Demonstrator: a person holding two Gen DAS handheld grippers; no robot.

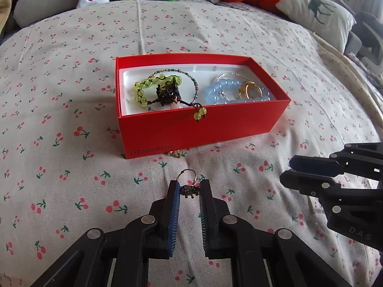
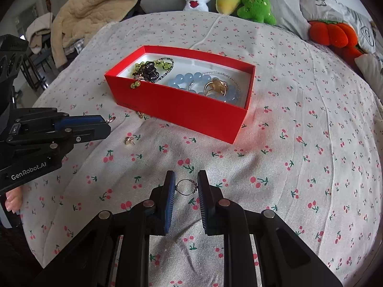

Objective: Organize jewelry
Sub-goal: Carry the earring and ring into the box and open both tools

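Left gripper [image 1: 188,186], in front of the red box [image 1: 191,131], pinches a dark ornate ring [image 1: 189,189]; right gripper [image 2: 185,183], also before the box, clamps a thin beaded ring [image 2: 186,187]; a small gold earring [image 2: 128,140] lies on the bedsheet [image 2: 299,167] near the box.

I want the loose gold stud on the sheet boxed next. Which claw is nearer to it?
Left. The left claw hovers just beside the stud, holding a ring. The right claw is farther off, toward the camera, holding a thin beaded ring.
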